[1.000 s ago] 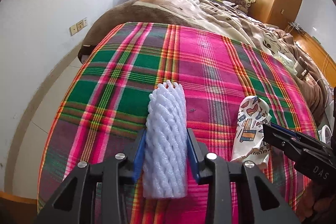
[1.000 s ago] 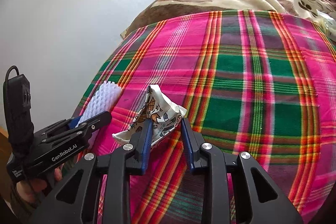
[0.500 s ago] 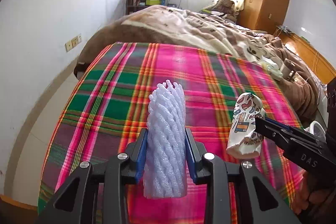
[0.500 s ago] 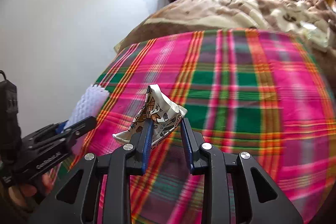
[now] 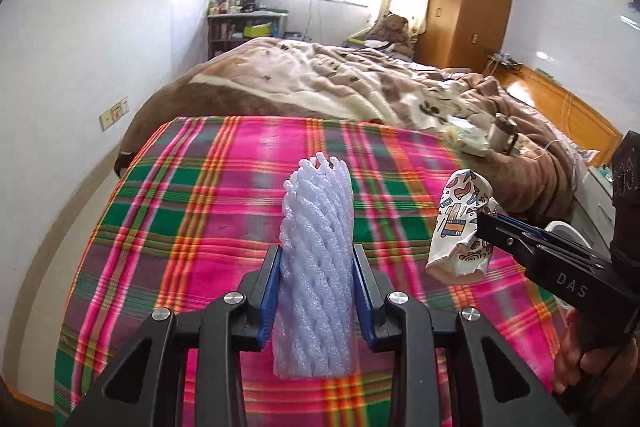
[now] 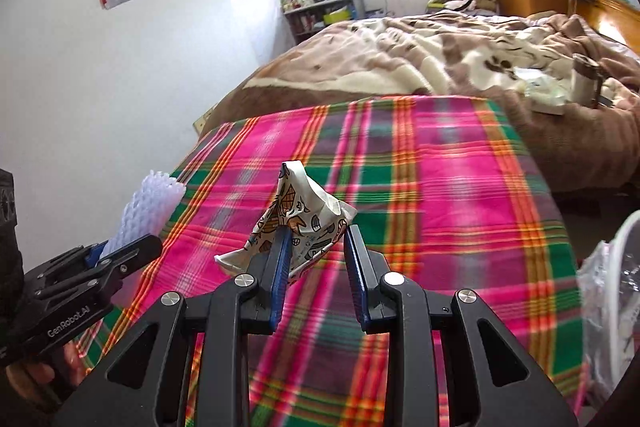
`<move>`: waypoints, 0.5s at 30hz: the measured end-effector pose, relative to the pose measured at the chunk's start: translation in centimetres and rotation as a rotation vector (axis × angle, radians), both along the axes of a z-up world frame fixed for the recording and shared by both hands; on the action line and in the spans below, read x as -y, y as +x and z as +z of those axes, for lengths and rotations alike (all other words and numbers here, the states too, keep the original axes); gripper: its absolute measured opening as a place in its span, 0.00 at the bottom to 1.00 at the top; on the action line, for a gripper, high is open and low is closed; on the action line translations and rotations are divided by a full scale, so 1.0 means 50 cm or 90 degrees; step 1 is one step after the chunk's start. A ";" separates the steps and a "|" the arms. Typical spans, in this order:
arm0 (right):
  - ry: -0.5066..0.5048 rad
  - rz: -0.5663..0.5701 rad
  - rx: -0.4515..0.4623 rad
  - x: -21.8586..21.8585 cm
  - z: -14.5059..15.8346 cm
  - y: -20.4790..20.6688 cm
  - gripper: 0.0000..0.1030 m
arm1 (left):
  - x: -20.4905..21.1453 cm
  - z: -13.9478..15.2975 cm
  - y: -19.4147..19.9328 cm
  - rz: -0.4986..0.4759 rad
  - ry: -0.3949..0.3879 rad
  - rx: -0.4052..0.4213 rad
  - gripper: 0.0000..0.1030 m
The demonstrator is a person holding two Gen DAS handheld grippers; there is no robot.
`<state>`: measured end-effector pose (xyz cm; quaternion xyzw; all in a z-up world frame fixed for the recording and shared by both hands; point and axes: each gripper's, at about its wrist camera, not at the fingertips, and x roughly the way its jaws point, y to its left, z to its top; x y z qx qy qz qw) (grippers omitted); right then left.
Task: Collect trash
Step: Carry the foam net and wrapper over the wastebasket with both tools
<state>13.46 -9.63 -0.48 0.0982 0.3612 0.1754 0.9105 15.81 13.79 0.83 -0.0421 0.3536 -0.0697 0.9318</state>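
Left wrist view: left tool [image 5: 315, 293] clamps white foam net [image 5: 316, 267], right tool [image 6: 316, 271] pinches crumpled printed wrapper [image 6: 298, 223]; both held clear above plaid bedspread [image 6: 440, 187], prob. for bagged bin [image 6: 608, 291] at right.

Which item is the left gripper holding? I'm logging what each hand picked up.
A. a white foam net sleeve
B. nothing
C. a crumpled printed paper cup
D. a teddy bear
A: in the left wrist view the left gripper has its blue pads closed on the white foam net sleeve; the printed cup sits in the right gripper.
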 end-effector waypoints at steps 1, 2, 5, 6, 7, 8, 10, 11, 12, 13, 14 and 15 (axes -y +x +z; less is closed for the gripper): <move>0.001 -0.005 0.004 0.009 0.002 -0.002 0.27 | 0.014 0.007 -0.008 -0.007 -0.002 0.006 0.33; 0.001 -0.013 0.009 0.021 0.005 -0.007 0.27 | 0.023 0.011 -0.013 -0.013 -0.003 0.009 0.33; 0.002 -0.031 0.022 0.051 0.013 -0.022 0.27 | 0.058 0.027 -0.028 -0.029 -0.008 0.022 0.32; 0.002 -0.039 0.026 0.064 0.016 -0.027 0.27 | 0.068 0.032 -0.031 -0.033 -0.008 0.026 0.33; 0.002 -0.047 0.030 0.076 0.018 -0.030 0.27 | 0.084 0.037 -0.036 -0.041 -0.010 0.031 0.33; 0.001 -0.054 0.035 0.087 0.021 -0.035 0.27 | 0.095 0.041 -0.039 -0.046 -0.011 0.034 0.33; -0.004 -0.069 0.043 0.111 0.025 -0.043 0.27 | 0.122 0.049 -0.048 -0.059 -0.015 0.042 0.33; -0.008 -0.076 0.047 0.123 0.026 -0.045 0.27 | 0.133 0.051 -0.051 -0.064 -0.014 0.044 0.33; -0.010 -0.080 0.049 0.133 0.028 -0.052 0.27 | 0.148 0.053 -0.054 -0.068 -0.013 0.046 0.33; -0.011 -0.086 0.051 0.145 0.029 -0.056 0.27 | 0.161 0.055 -0.056 -0.074 -0.014 0.047 0.33; -0.012 -0.089 0.053 0.156 0.031 -0.061 0.27 | 0.175 0.058 -0.060 -0.082 -0.015 0.048 0.33; -0.013 -0.097 0.056 0.170 0.034 -0.068 0.27 | 0.184 0.059 -0.062 -0.085 -0.015 0.049 0.33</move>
